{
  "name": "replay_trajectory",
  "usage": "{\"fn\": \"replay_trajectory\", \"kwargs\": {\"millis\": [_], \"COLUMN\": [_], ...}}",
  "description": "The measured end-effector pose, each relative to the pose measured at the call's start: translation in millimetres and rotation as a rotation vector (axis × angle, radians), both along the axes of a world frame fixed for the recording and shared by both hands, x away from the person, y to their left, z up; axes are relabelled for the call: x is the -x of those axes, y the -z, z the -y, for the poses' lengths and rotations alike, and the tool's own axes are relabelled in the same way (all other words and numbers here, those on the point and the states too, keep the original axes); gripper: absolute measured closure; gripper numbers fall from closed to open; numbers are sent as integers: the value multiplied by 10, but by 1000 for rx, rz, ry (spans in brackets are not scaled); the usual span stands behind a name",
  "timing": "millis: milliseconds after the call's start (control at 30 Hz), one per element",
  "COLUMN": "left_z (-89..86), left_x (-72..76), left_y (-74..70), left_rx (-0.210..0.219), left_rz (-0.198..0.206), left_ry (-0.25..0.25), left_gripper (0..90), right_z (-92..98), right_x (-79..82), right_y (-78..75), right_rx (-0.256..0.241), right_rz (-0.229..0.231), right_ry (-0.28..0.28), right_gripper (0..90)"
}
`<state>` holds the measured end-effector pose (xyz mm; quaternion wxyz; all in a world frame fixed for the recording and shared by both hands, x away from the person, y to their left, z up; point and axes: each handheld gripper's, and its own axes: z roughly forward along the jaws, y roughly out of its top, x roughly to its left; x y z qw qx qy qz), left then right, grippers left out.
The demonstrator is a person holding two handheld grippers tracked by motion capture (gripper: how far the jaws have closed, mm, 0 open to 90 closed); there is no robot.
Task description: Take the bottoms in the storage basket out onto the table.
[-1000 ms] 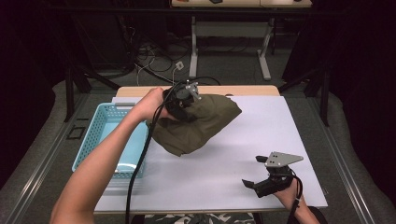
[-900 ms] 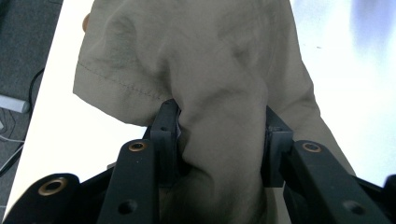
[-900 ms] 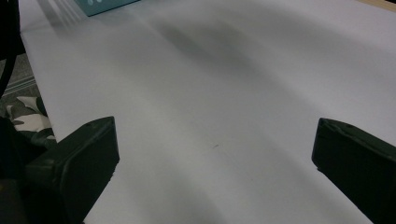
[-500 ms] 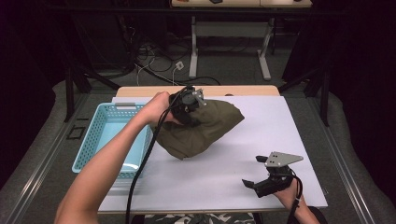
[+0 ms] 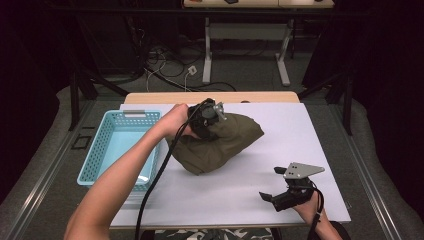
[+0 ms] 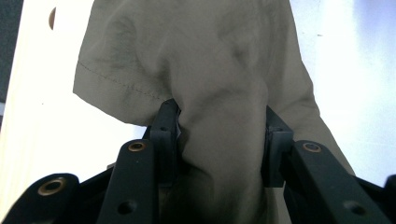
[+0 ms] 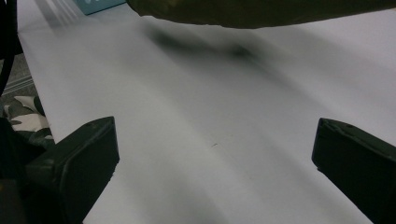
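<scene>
An olive-green garment (image 5: 220,145) lies bunched on the white table top (image 5: 300,130), just right of the basket. My left gripper (image 5: 209,120) sits on its upper left part, jaws shut on a thick fold of the garment (image 6: 219,130); the fold fills the gap between both jaws in the left gripper view. My right gripper (image 5: 272,184) hovers low near the table's front right corner, jaws wide open with nothing between them. In the right gripper view the right gripper (image 7: 215,154) faces bare white surface, with the garment's edge (image 7: 261,11) along the top.
A light blue plastic basket (image 5: 102,155) stands at the table's left side, touching the left forearm's path. A black cable (image 5: 155,185) trails from the left gripper over the front edge. Desk legs and cables (image 5: 210,60) lie on the floor beyond the table.
My left gripper has shifted slightly right and toward the far edge, dragging the garment with it. The right gripper has stayed where it was, open.
</scene>
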<state>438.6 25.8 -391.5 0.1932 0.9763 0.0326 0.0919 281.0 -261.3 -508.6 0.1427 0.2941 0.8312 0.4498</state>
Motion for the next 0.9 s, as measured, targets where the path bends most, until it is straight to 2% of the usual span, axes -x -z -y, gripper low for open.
{"fn": "replay_trajectory", "kwargs": {"millis": [300,900], "left_z": [45,136], "left_x": [0,64], "left_y": [140,288], "left_rx": [-17,-24], "left_rz": [-30,-83], "left_ry": [10,49], "left_gripper": [590,589], "right_z": [2,5], "right_x": [-1,1], "right_y": [0,1], "right_rx": [0,-3], "right_rz": [1,0], "right_ry": [1,1], "right_gripper": [4,5]}}
